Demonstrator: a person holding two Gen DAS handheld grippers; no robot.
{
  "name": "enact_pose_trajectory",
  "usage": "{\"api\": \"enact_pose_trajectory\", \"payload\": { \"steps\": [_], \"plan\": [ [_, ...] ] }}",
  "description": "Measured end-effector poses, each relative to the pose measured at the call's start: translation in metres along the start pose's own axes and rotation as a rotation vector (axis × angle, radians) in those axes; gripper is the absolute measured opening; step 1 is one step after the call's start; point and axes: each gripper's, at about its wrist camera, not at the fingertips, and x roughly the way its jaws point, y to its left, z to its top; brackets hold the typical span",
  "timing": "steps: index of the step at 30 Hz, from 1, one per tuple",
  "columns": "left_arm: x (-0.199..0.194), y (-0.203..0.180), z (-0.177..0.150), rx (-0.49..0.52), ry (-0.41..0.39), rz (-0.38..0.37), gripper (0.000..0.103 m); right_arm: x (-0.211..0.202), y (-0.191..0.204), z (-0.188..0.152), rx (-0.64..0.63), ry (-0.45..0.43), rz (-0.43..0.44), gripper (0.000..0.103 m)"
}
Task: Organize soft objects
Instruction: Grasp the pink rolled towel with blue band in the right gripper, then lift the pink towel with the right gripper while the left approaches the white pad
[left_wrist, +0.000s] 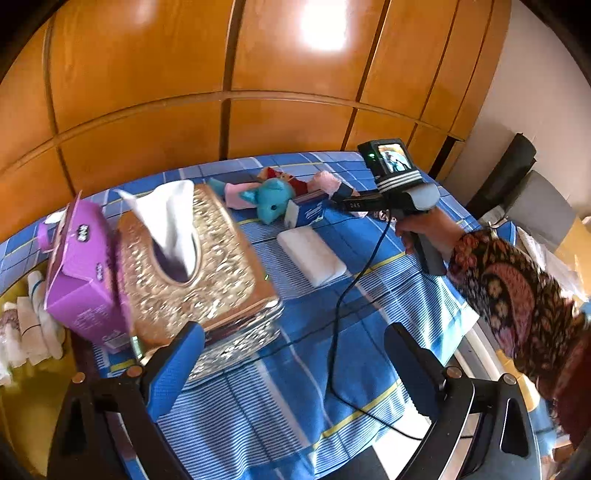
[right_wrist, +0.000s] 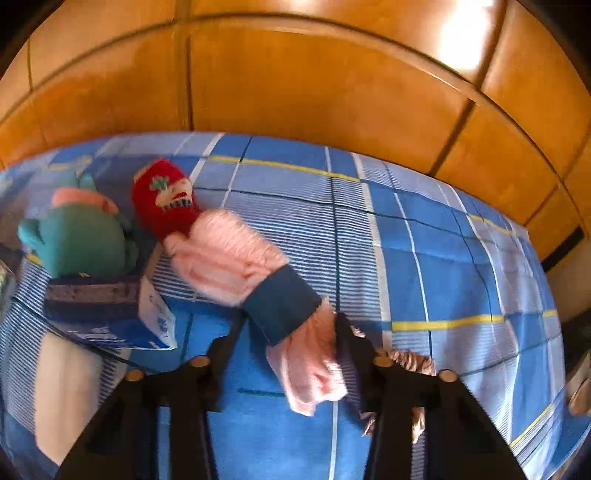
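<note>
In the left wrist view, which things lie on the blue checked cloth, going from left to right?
Purple cardboard box → gold embossed tissue box with white tissue sticking up → teal plush toy → white rectangular foam block → right gripper, its fingers around a fluffy pink cloth item.

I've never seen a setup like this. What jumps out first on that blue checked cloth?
The shiny gold tissue box with a white tissue sticking up stands at the left of the checked cloth, a purple carton leaning against it. Farther back lies a teal plush toy beside a red knitted piece. The right gripper has its fingers around a fluffy pink sock with a blue band.
</note>
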Motion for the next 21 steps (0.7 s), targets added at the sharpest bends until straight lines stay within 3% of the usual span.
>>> {"api": "enact_pose_trajectory", "payload": {
  "steps": [3, 11, 15, 21],
  "plan": [
    [0.005, -0.007, 0.007, 0.008, -0.001, -0.001, 0.098, -0.018, -0.009, -0.012, 0.076, -0.031, 0.037, 0.032],
    [0.03, -0.033, 0.033, 0.004, 0.038, -0.022, 0.1, -0.06, -0.03, -0.075, 0.391, -0.027, 0.263, 0.032],
    [0.055, -0.055, 0.05, 0.006, 0.084, -0.053, 0.1, -0.062, -0.038, -0.109, 0.518, 0.005, 0.252, 0.031],
    [0.121, -0.081, 0.071, 0.026, 0.187, 0.039, 0.1, -0.078, -0.037, -0.128, 0.532, -0.054, 0.178, 0.031]
  ]
}}
